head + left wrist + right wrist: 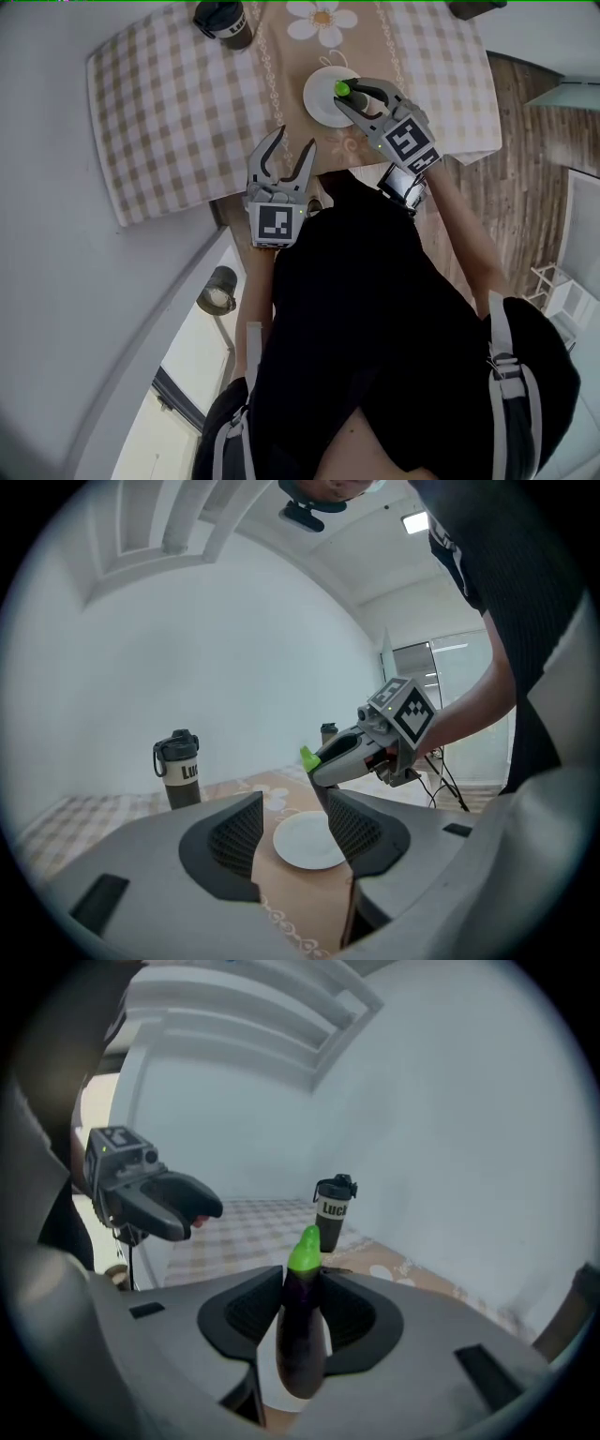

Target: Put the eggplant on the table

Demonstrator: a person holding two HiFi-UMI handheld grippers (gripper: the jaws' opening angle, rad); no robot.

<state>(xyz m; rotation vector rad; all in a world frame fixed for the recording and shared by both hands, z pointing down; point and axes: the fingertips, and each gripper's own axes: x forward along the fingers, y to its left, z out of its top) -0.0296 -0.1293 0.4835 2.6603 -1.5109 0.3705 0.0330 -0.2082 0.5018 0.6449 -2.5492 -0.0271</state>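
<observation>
A dark purple eggplant with a green stem end is clamped between the jaws of my right gripper, which is shut on it. In the head view that gripper hangs over the white plate on the tan runner of the table. From the left gripper view the right gripper and the eggplant's green tip sit just above the plate. My left gripper stands open and empty near the table's front edge, aimed at the plate.
A dark bottle stands at the far side of the checked tablecloth. A flower pattern marks the runner beyond the plate. Wooden floor lies to the right of the table, a wall to the left.
</observation>
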